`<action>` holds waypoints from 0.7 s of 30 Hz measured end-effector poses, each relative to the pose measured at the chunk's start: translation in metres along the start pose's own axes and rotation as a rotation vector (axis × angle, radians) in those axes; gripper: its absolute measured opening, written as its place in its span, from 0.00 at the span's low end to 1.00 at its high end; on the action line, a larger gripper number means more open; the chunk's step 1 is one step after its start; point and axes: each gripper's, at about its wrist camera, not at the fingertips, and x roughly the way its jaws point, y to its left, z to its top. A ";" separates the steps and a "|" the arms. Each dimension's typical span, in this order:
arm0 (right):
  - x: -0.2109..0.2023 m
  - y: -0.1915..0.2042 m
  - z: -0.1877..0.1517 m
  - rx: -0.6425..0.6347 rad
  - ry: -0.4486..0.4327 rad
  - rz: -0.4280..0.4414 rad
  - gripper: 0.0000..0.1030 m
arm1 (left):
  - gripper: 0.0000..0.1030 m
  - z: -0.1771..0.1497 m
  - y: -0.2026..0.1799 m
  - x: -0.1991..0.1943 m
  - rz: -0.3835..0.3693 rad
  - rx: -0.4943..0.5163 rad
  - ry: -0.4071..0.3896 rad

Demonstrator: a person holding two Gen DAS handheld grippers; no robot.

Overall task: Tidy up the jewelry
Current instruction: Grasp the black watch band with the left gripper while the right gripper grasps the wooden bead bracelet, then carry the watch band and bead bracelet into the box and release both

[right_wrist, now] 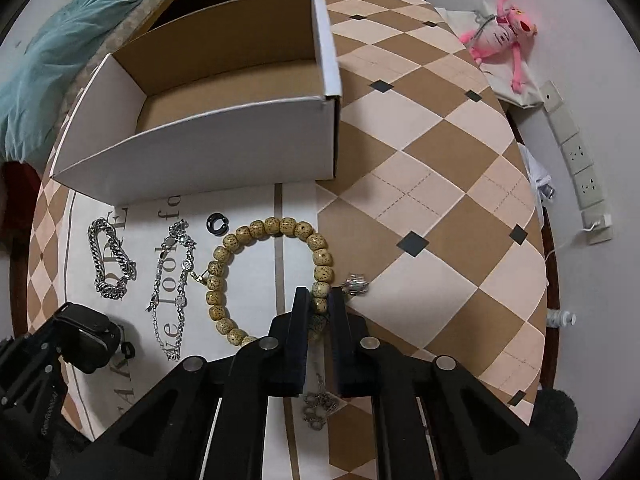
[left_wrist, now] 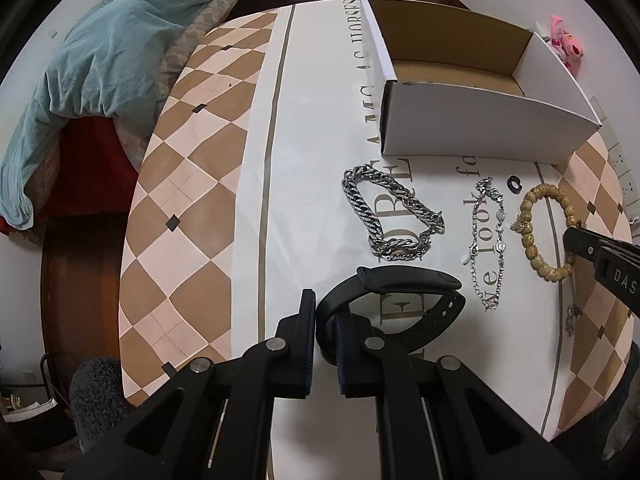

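Your left gripper (left_wrist: 325, 320) pinches the black rubber watch band (left_wrist: 394, 304); your right gripper (right_wrist: 319, 300) closes around the speckled bead bracelet (right_wrist: 272, 276). Both lie on the tabletop (right_wrist: 420, 152), near the open cardboard box (right_wrist: 224, 136). Free checkered cloth stretches rightward.

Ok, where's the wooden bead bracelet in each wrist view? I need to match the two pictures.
Left wrist view: the wooden bead bracelet lies at the right, beside the right gripper's fingertip.
Right wrist view: it lies at centre, its right side between the right gripper fingers.
Shared landmark: the small black ring just in front of the white cardboard box.
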 end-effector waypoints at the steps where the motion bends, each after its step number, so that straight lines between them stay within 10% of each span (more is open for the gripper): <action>1: -0.004 -0.002 -0.001 0.003 -0.013 0.009 0.09 | 0.06 -0.002 -0.001 -0.004 -0.004 0.001 -0.003; 21: -0.149 -0.023 0.025 0.038 -0.231 0.283 0.09 | 0.06 0.043 -0.014 -0.104 -0.138 0.025 -0.193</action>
